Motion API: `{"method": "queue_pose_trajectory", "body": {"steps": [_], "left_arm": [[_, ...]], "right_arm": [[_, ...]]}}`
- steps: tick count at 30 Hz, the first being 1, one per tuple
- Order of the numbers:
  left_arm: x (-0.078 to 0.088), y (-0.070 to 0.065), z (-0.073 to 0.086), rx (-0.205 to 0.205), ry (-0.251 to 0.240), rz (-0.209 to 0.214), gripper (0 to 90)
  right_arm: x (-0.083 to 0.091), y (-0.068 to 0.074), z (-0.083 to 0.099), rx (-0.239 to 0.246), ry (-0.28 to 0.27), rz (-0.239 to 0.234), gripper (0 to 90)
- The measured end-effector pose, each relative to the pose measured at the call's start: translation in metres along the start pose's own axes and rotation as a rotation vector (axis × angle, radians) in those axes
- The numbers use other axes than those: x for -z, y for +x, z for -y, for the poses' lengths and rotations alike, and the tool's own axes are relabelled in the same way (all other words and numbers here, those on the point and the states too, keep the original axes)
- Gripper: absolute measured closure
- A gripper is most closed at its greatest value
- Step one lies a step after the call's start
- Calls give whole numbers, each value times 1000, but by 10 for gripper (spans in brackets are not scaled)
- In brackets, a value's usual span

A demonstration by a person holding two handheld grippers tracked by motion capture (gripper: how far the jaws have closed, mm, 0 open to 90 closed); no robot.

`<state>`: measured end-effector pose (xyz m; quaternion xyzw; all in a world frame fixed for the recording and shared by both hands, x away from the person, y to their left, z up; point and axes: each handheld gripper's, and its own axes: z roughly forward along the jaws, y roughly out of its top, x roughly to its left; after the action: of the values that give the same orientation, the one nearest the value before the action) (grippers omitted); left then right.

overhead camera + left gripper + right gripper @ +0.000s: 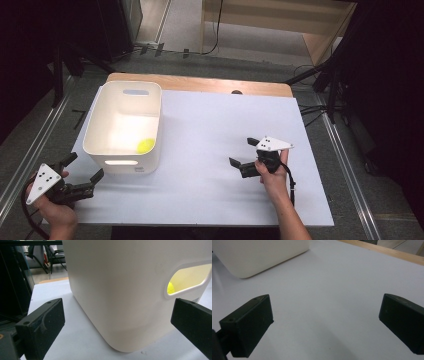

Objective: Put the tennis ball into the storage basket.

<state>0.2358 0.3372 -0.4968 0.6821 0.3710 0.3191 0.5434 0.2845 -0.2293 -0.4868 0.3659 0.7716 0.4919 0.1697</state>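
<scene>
A white tub (123, 127) stood on the white table (210, 150), and everything else sat in relation to it. A small yellow ball (146, 145) lay inside, on the tub's floor near the corner closest to the person. The left gripper (84, 168) hovered just beside that near end of the tub, jaws spread wide and holding nothing. The right gripper (244, 151) was well apart from the tub, over bare table, its jaws equally wide and empty.

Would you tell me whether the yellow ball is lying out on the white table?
No, the yellow ball lies inside the white bin, at its near right corner.
</scene>
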Motion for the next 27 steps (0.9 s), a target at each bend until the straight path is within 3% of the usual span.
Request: {"method": "queue_pose_trajectory", "body": {"steps": [27], "left_arm": [[0, 0, 0, -3, 0, 0, 0]], "right_arm": [[45, -25, 44, -85, -54, 92, 0]]}}
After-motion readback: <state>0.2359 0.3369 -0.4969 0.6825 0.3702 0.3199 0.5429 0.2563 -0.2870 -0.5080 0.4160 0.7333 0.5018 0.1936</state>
